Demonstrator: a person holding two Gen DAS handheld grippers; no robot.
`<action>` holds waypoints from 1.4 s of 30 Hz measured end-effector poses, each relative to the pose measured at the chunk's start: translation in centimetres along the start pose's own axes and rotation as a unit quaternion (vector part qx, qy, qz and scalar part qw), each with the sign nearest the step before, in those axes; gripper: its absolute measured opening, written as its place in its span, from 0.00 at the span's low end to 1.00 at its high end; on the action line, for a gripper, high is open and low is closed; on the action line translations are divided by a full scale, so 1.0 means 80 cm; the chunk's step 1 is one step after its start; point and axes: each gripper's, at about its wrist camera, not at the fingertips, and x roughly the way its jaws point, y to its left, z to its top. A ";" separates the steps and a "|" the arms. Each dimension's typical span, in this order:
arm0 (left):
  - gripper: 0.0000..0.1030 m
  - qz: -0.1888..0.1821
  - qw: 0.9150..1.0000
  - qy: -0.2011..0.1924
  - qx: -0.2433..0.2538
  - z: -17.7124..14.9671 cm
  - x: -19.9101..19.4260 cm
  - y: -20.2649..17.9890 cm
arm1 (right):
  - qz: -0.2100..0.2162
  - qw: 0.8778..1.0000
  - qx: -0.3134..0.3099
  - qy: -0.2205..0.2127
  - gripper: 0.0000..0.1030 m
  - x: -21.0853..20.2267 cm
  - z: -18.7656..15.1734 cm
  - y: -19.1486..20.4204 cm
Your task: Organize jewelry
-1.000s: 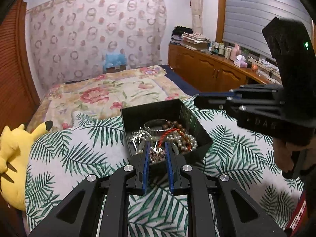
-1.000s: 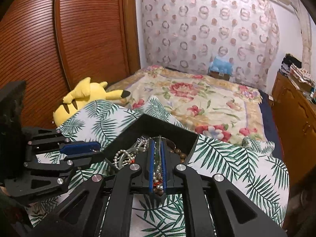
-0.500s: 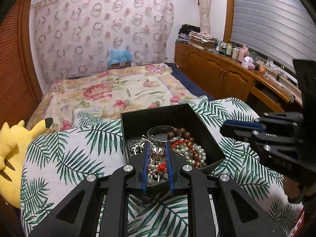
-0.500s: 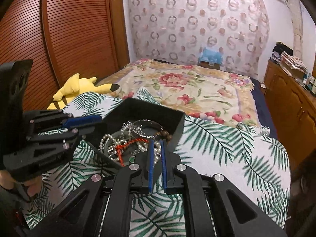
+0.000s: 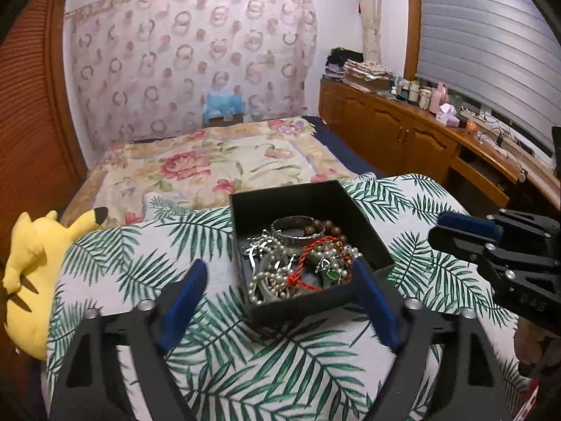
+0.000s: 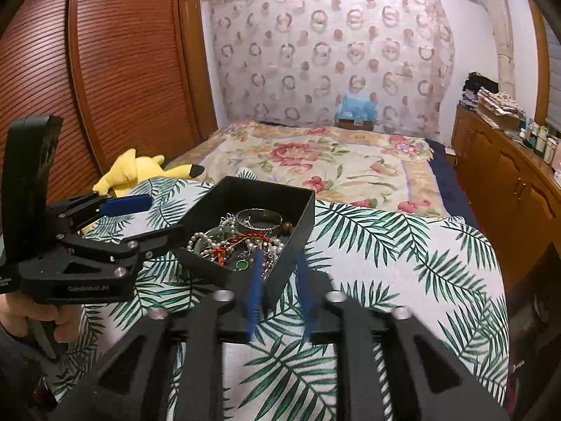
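Observation:
A black open box (image 5: 301,194) sits on a palm-leaf cloth (image 5: 245,368). It holds a tangle of jewelry (image 5: 301,259): pearl strands, a silver bangle, brown beads, a red cord, a green stone. My left gripper (image 5: 278,279) is wide open and empty, its blue pads on either side of the box's near corner. My right gripper (image 6: 278,263) is open, blurred, straddling the box's near right corner (image 6: 277,280); it is empty. The box (image 6: 259,189) and jewelry (image 6: 242,238) show in the right wrist view too. The left gripper (image 6: 140,221) appears there, and the right gripper (image 5: 466,226) in the left wrist view.
A yellow plush toy (image 5: 31,280) lies at the cloth's left edge, also in the right wrist view (image 6: 136,172). A flowered bed (image 5: 217,165) lies behind. Wooden cabinets (image 5: 403,137) run along the right; a slatted wooden door (image 6: 105,70) stands left.
Both grippers have opened; the left let its jewelry piece drop into the box, the right released a pearl strand. Both pulled back toward me from over the box.

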 end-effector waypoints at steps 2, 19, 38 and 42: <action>0.89 0.002 1.000 -0.003 -0.005 -0.002 -0.010 0.000 | -0.003 1.000 0.007 -0.006 0.33 -0.008 -0.002 0.000; 0.92 0.038 0.998 -0.039 -0.023 -0.030 -0.095 -0.004 | -0.061 0.995 0.029 -0.074 0.98 -0.081 -0.024 0.017; 0.92 0.056 0.996 -0.064 -0.037 -0.054 -0.136 -0.007 | -0.066 0.992 0.044 -0.096 0.98 -0.113 -0.048 0.025; 0.92 0.052 0.996 -0.061 -0.039 -0.056 -0.138 -0.005 | -0.066 0.992 0.045 -0.095 0.98 -0.116 -0.051 0.026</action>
